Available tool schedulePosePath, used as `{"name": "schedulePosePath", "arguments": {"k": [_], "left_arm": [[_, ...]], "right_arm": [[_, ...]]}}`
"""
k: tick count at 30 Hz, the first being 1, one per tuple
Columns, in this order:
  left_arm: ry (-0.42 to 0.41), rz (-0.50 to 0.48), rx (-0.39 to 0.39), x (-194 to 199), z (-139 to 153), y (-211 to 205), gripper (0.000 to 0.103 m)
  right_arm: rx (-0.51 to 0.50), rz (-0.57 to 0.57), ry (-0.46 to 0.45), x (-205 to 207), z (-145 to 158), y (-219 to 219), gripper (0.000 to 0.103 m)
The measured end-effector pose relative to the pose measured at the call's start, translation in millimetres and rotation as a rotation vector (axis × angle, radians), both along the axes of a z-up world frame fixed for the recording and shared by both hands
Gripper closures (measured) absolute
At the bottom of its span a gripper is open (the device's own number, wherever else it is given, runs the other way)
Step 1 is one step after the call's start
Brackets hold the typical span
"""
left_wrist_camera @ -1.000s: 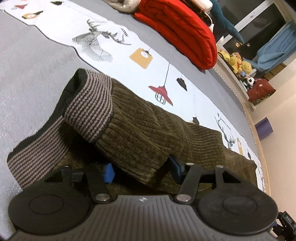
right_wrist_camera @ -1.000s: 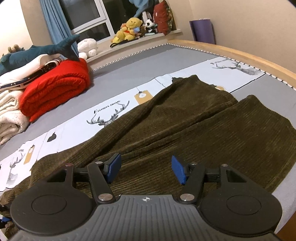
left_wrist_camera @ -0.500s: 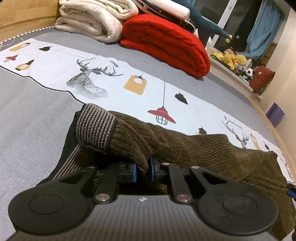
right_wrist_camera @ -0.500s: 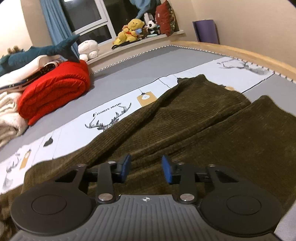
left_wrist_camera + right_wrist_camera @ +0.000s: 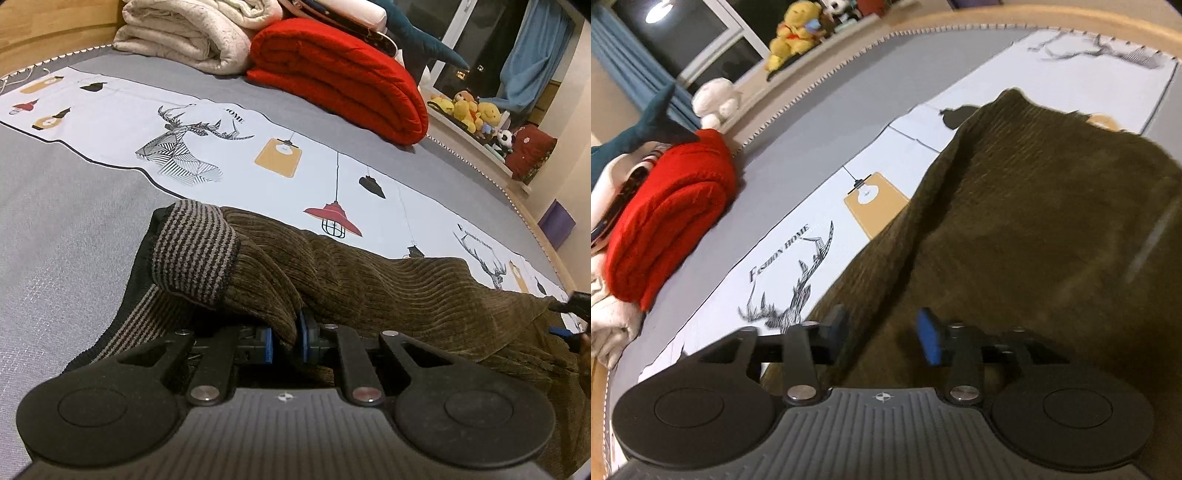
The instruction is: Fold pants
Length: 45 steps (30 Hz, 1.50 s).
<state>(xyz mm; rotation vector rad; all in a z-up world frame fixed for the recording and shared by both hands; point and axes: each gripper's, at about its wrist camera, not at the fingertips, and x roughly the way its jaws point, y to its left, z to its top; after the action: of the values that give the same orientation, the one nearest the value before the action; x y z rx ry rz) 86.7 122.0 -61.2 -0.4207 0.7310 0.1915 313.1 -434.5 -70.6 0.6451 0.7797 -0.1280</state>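
Left wrist view: one left claw point(image 5: 285, 341), pressed together, pinches a ridge of the one pair of pants point(image 5: 388, 291), ribbed olive corduroy with a striped knit waistband point(image 5: 194, 254) just beyond the pads. Past the pants lie the printed bed sheet point(image 5: 207, 122), then one red blanket point(image 5: 343, 77), rolled. In the right wrist view, one right claw point(image 5: 884, 334), spread after just opening further, straddles the pants' edge, pads not pressing.

Grey bed point(image 5: 66, 206) with printed white runner point(image 5: 258, 140), bearing: brown corduroy pants point(image 5: 388, 280), folded red blanket point(image 5: 340, 74), cream blanket point(image 5: 184, 33) beside it.
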Motion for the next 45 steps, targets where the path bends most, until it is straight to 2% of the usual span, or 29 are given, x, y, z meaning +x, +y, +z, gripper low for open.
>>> {"name": "schedulePosePath", "arguments": {"k": [4, 7, 8, 10, 11, 12, 15, 20, 23, 28, 30, 32, 35, 36, 37, 40, 42, 45], "left_arm": [[-0.001, 0.001, -0.01, 0.2, -0.1, 1.9, 0.088], [-0.001, 0.001, -0.02, 0.3, 0.4, 3.4, 0.088], [-0.002, 0.001, -0.024, 0.2, 0.7, 4.0, 0.088], [-0.004, 0.001, -0.029, 0.0, 1.4, 5.1, 0.088], [-0.005, 0.001, -0.031, 0.1, 1.7, 5.6, 0.089], [-0.007, 0.001, -0.032, -0.1, 2.2, 6.0, 0.089], [-0.014, 0.005, -0.034, -1.3, 4.2, 7.1, 0.09], [-0.026, 0.002, -0.022, -4.6, 10.2, 6.3, 0.094], [-0.04, 0.001, -0.018, -10.3, 16.3, 5.1, 0.095], [-0.019, 0.017, -0.071, -24.0, 35.9, 11.6, 0.096], [0.029, -0.001, -0.071, -30.1, 42.4, 12.6, 0.096], [0.071, 0.002, -0.11, -38.9, 42.2, 18.4, 0.095], [0.092, 0.026, -0.165, -53.3, 43.0, 27.5, 0.095], [0.091, 0.034, -0.178, -55.9, 44.1, 28.9, 0.095], [0.088, 0.042, -0.187, -57.5, 46.0, 29.2, 0.095], [0.074, 0.049, -0.178, -52.8, 49.2, 23.9, 0.095], [0.08, 0.053, -0.179, -46.0, 43.9, 20.1, 0.091], [0.113, 0.07, -0.194, -33.2, 31.9, 20.4, 0.078]], "right_arm": [[0.004, -0.005, 0.055, 24.8, -13.4, 7.6, 0.047], [-0.006, -0.001, 0.061, 30.4, -16.0, 13.0, 0.048], [-0.021, 0.001, 0.062, 31.1, -15.5, 15.3, 0.053], [-0.021, 0.025, 0.059, 31.0, -13.4, 18.5, 0.077], [-0.028, 0.037, 0.055, 30.2, -10.9, 19.8, 0.094], [-0.05, 0.045, 0.042, 27.8, -5.7, 21.4, 0.099], [-0.099, 0.044, 0.008, 13.3, 14.5, 23.0, 0.1], [-0.096, 0.014, -0.058, -36.2, 55.5, 16.0, 0.101], [-0.096, -0.004, -0.089, -79.7, 79.1, 11.6, 0.101], [-0.087, -0.082, -0.156, -163.9, 110.2, -0.5, 0.103], [-0.082, -0.082, -0.155, -192.4, 110.4, -3.8, 0.103], [-0.074, -0.084, -0.132, -214.7, 102.6, -6.3, 0.103], [0.001, -0.108, -0.076, -239.4, 88.6, -12.1, 0.103], [0.032, -0.111, -0.101, -243.7, 94.3, -13.7, 0.103], [0.034, -0.107, -0.134, -248.3, 101.3, -12.5, 0.1], [-0.045, -0.055, -0.143, -252.8, 109.2, -2.0, 0.1], [-0.036, -0.038, -0.148, -256.0, 103.2, -1.1, 0.1], [-0.008, -0.042, -0.19, -253.6, 93.6, -5.2, 0.099]]}}
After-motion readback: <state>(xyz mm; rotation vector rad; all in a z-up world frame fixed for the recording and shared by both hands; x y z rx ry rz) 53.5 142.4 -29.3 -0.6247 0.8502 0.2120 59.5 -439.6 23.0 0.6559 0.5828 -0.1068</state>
